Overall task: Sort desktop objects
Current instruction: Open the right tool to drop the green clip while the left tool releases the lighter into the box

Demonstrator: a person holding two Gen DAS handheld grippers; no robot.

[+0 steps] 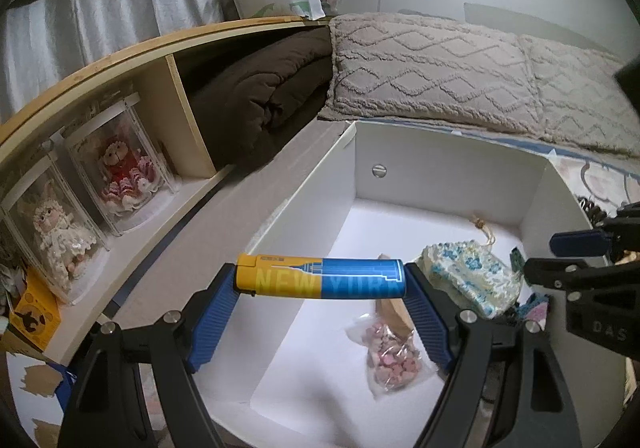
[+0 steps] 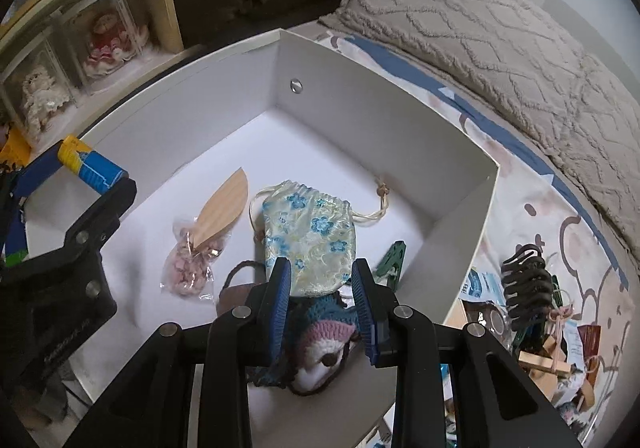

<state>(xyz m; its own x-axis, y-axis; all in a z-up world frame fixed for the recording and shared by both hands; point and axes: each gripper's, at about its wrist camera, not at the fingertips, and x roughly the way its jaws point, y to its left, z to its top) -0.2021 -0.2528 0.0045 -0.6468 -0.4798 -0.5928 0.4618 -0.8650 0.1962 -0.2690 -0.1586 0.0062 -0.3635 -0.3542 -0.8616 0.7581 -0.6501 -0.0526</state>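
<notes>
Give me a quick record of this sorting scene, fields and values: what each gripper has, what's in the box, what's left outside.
left gripper: shut on the lighter, gripped end to end, held over the white box
right gripper: open, empty, over the box near the knitted toy
in the box: flowered pouch, wooden leaf, candy bag, green clip, knitted toy
outside the box: black hair claw, wooden pieces
</notes>
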